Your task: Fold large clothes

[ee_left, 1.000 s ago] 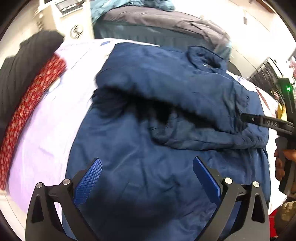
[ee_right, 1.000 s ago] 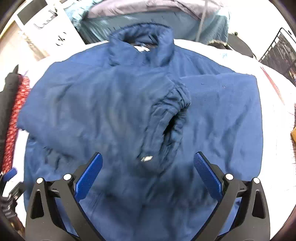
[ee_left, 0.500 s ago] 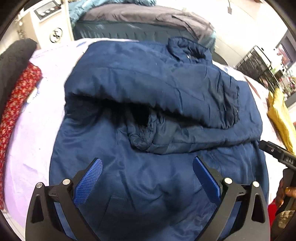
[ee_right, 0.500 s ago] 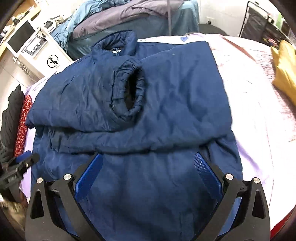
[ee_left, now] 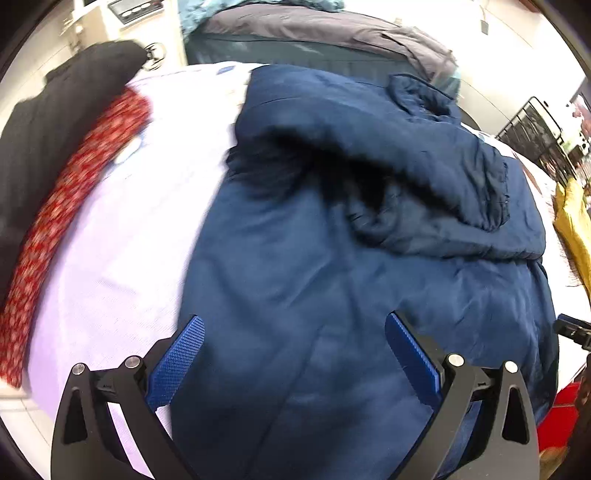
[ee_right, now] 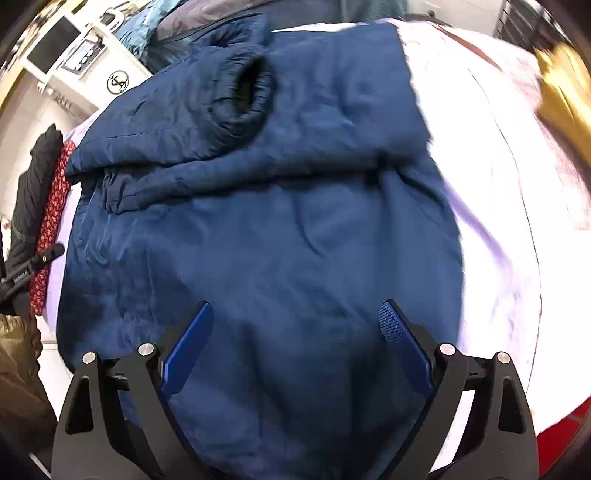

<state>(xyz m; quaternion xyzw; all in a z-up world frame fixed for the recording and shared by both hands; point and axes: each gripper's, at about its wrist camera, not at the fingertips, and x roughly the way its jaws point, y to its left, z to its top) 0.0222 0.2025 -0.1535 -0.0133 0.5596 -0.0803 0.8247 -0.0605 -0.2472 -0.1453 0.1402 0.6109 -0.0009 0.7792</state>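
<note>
A large navy blue jacket (ee_left: 332, 266) lies flat on a pale lilac sheet (ee_left: 122, 236), collar at the far end, both sleeves folded across the chest. It fills the right wrist view too (ee_right: 258, 240), where a sleeve cuff (ee_right: 247, 96) gapes near the collar. My left gripper (ee_left: 293, 332) is open and empty above the jacket's near left hem. My right gripper (ee_right: 295, 317) is open and empty above the near middle hem. The left gripper's tip shows at the right wrist view's left edge (ee_right: 33, 262).
A red patterned cloth (ee_left: 70, 206) and a black garment (ee_left: 48, 110) lie along the sheet's left side. A yellow garment (ee_left: 572, 229) lies at the right. A white machine (ee_right: 85, 62) and a bed with grey covers (ee_left: 325, 33) stand behind.
Both grippers have dropped closer to the jacket's near hem. The left one has swung left, the right one right. Both stay open and empty.
</note>
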